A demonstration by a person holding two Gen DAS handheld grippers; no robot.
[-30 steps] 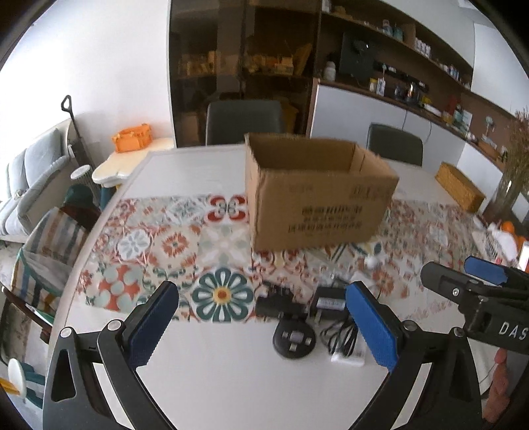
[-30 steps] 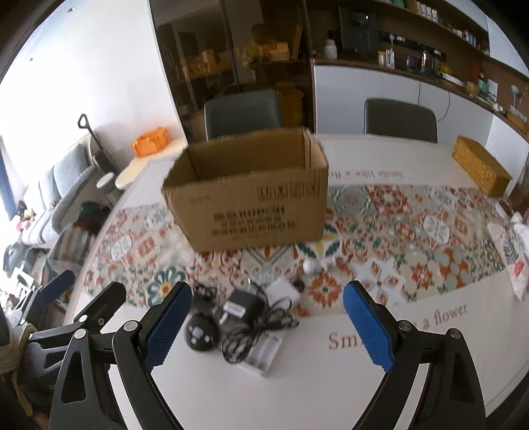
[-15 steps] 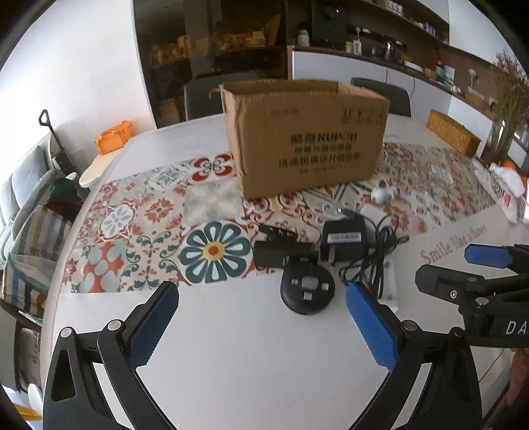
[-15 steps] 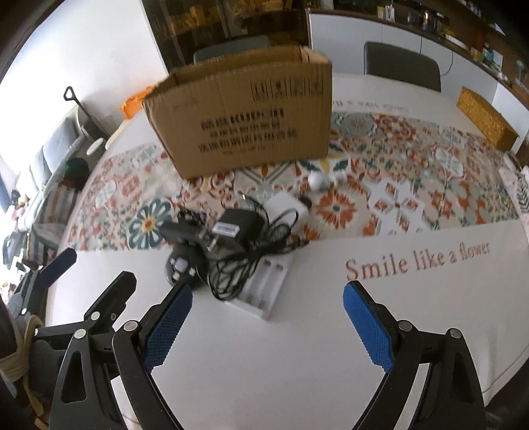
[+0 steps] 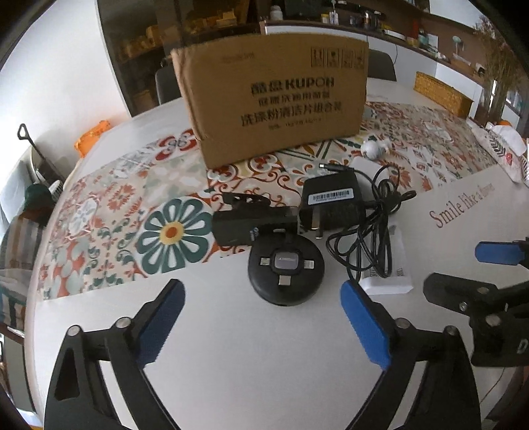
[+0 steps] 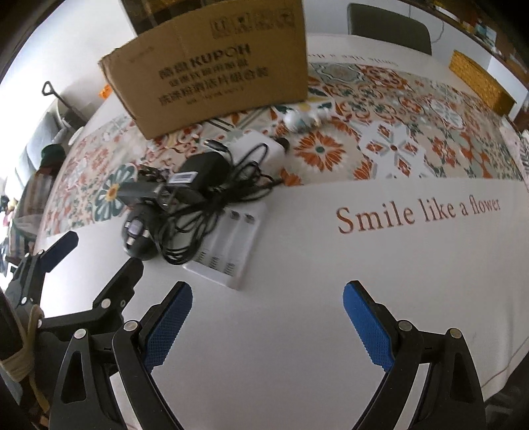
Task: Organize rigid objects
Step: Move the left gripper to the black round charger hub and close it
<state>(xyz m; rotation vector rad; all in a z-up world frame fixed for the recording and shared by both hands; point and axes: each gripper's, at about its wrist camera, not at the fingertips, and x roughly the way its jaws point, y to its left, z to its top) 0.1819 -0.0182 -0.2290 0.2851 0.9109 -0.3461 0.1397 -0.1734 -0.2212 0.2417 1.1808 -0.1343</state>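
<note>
A brown cardboard box (image 5: 274, 96) stands on the patterned tablecloth; it also shows in the right wrist view (image 6: 211, 66). In front of it lies a cluster: a round black cable hub (image 5: 286, 269), a black rectangular device (image 5: 254, 225), a black power adapter (image 5: 332, 201) with tangled cord (image 5: 373, 238), a white battery charger (image 6: 228, 244), a white flat box (image 6: 256, 149) and a small white round object (image 5: 373, 149). My left gripper (image 5: 261, 317) is open and empty just short of the hub. My right gripper (image 6: 267, 321) is open and empty, right of the charger.
A woven basket (image 5: 441, 92) stands at the table's far right. Dark chairs (image 6: 390, 28) stand behind the table. A white cloth with print (image 5: 506, 149) lies at the right edge. The near table edge curves close below both grippers.
Both grippers have moved forward and down toward the cluster of objects; the box and items now look larger and closer. Both stay open and empty.
</note>
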